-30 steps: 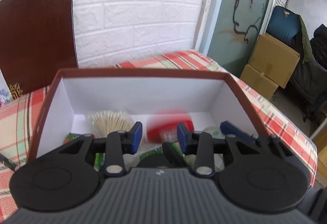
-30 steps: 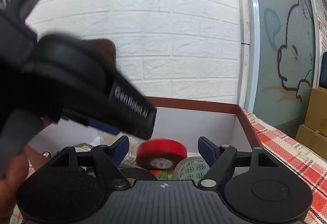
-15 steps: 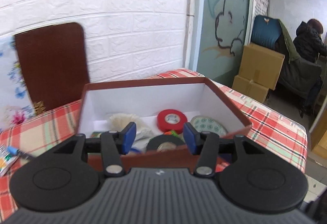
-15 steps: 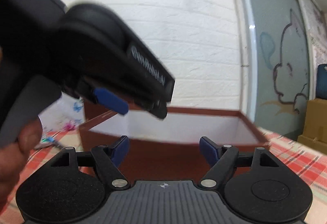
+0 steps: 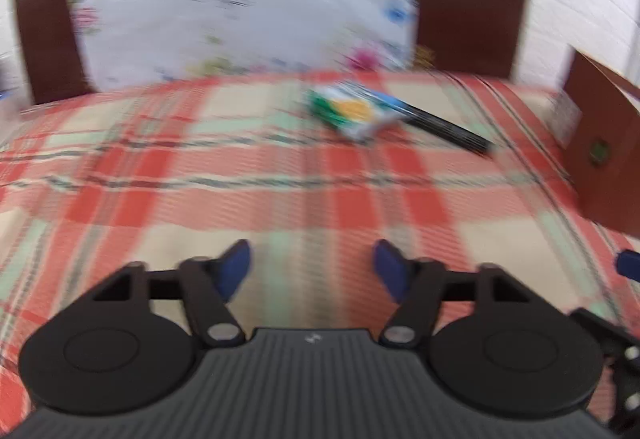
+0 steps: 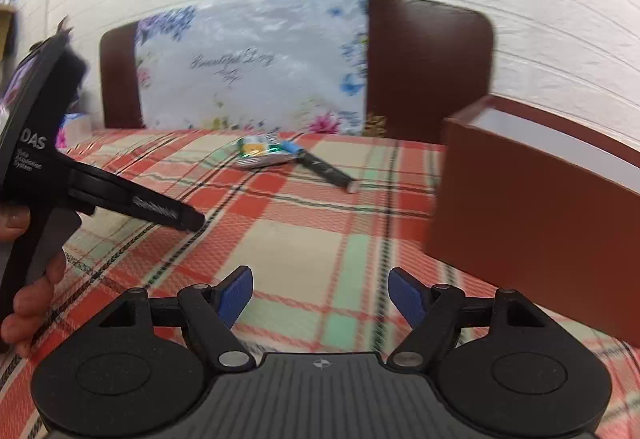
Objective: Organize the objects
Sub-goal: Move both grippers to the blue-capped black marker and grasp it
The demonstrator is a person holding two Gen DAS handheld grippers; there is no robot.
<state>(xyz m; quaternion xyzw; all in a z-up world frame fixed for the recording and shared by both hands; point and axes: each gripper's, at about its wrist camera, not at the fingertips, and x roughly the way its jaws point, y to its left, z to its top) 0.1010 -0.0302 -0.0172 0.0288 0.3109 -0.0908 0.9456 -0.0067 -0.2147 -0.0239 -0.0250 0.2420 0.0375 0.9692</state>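
Observation:
A small green, yellow and white packet lies on the plaid tablecloth far ahead, with a black marker pen beside it on its right. The brown box with white inside stands at the right. My left gripper is open and empty above the cloth, well short of the packet; it also shows at the left of the right wrist view. My right gripper is open and empty, next to the box's near corner.
A floral board and a dark brown chair back stand against the white brick wall behind the table. The plaid tablecloth spreads between the grippers and the packet.
Both grippers have swung left, away from the box interior with its tape rolls, and now face the packet and the pen on the cloth. The left view is motion-blurred.

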